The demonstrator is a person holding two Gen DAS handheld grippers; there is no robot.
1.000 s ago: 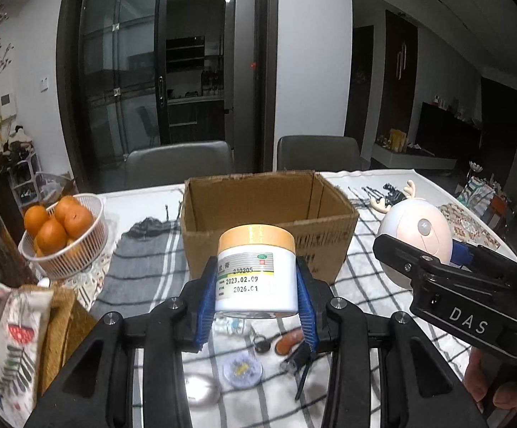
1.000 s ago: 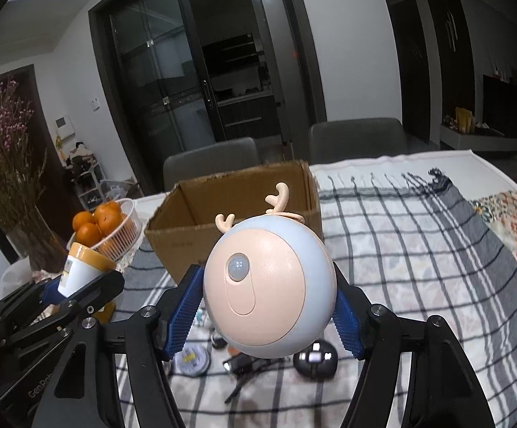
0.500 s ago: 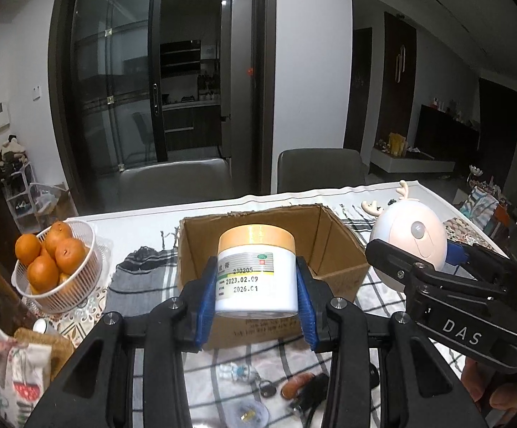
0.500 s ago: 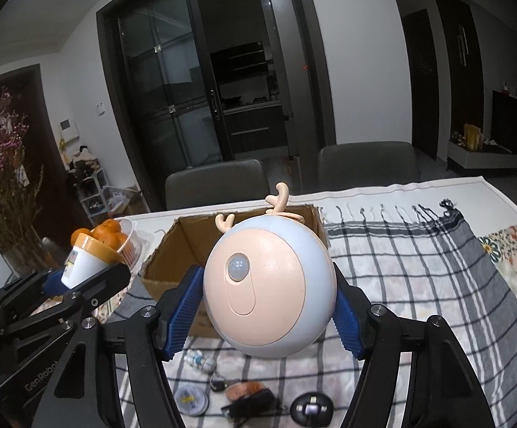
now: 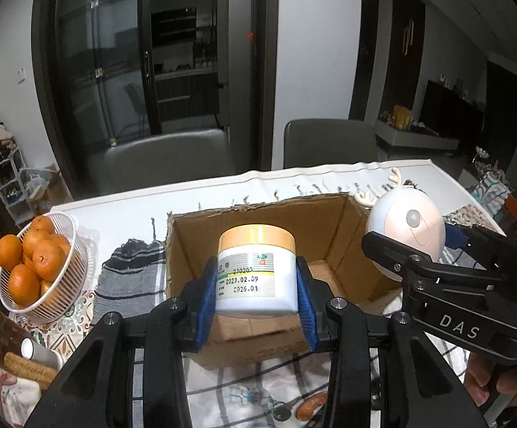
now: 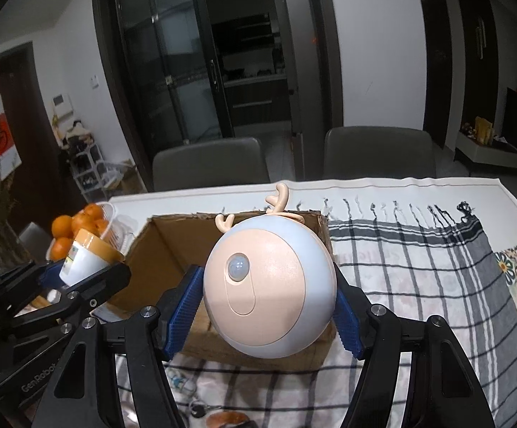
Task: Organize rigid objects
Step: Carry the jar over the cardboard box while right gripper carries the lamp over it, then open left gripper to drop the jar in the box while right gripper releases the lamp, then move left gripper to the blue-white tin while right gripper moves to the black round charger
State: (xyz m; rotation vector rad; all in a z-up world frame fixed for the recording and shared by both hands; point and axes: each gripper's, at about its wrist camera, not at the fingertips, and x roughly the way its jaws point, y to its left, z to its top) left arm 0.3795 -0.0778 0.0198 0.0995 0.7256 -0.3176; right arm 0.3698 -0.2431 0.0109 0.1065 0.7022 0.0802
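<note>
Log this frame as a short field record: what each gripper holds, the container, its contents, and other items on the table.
left gripper: shut on white jar with tan lid, upright
right gripper: shut on round antlered toy
container: open cardboard box, behind both held items
box contents: none visible; the floor is partly hidden
left of box: white basket of oranges
table cover: checked cloth
near edge: small loose items, unclear

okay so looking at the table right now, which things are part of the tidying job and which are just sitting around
In the job:
- white jar, clamped in the left tool
- round antlered toy, clamped in the right tool
- open cardboard box

Lying about:
- basket of oranges
- checked cloth
- two grey chairs
</note>
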